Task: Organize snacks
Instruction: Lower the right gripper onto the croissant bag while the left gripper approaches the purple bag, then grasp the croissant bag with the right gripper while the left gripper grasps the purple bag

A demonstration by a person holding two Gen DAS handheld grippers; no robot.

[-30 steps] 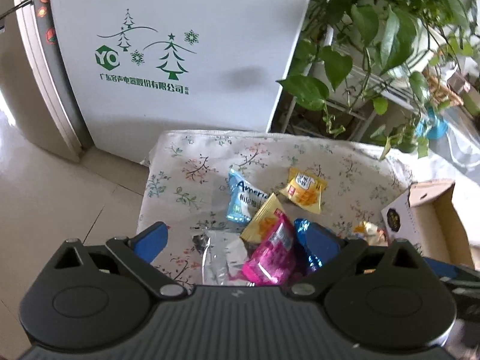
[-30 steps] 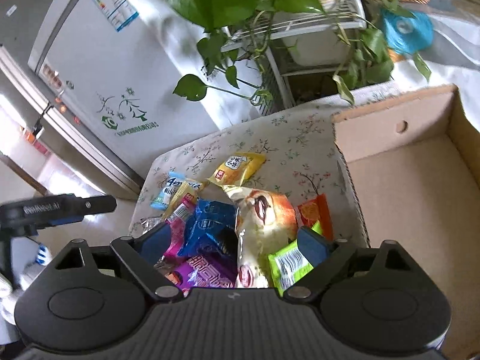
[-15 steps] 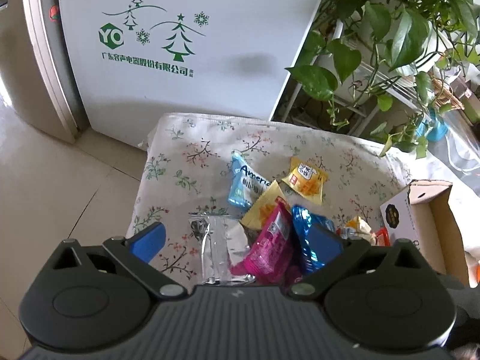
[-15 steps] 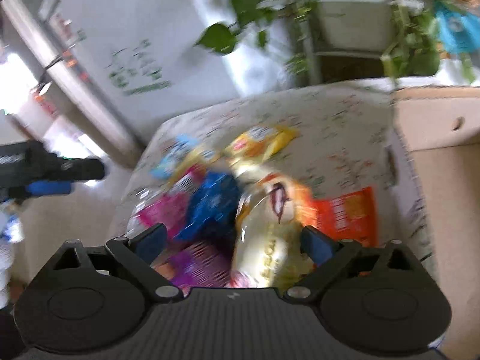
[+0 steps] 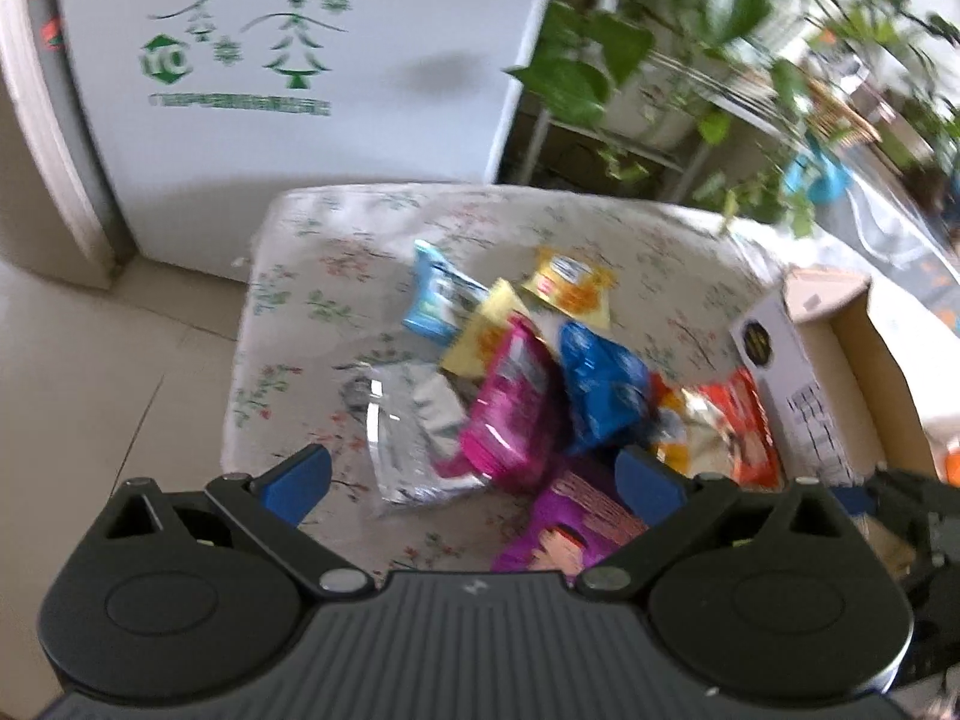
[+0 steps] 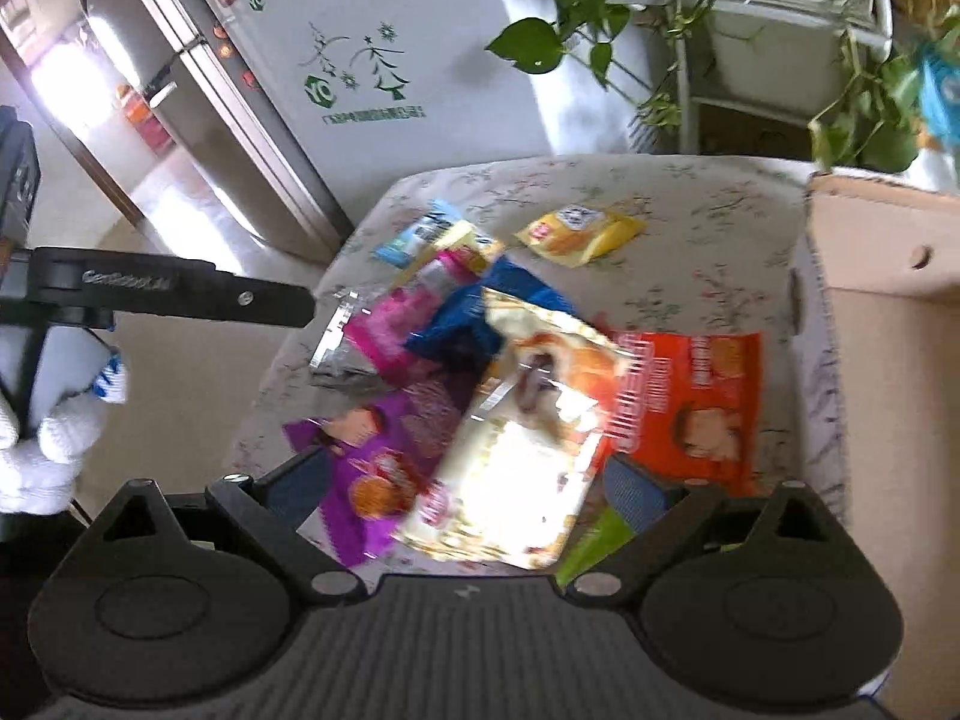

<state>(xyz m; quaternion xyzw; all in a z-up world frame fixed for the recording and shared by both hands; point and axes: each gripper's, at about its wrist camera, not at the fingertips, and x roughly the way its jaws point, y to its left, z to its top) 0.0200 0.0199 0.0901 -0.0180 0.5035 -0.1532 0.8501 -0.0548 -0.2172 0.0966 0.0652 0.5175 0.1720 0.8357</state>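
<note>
Several snack packets lie in a heap on a floral-cloth table point(image 5: 312, 300) point(image 6: 690, 192). In the left wrist view I see a silver packet point(image 5: 414, 426), a magenta one point(image 5: 516, 402), a blue one point(image 5: 600, 390) and a light blue one point(image 5: 438, 294). My left gripper point(image 5: 474, 474) is open and empty above the near edge of the heap. In the right wrist view a cream packet point(image 6: 528, 438), an orange packet point(image 6: 690, 402) and a purple packet point(image 6: 372, 456) lie near. My right gripper point(image 6: 462, 486) is open, above the cream packet.
An open cardboard box point(image 6: 888, 360) point(image 5: 840, 360) stands at the table's right side. A white fridge point(image 5: 270, 90) stands behind the table, potted plants point(image 5: 690, 30) at the back right. The left gripper's body point(image 6: 162, 294) and a gloved hand point(image 6: 54, 414) show at the left.
Both grippers have pulled back and risen over the heap. More packets show now, among them the orange and purple ones. Both stay open.
</note>
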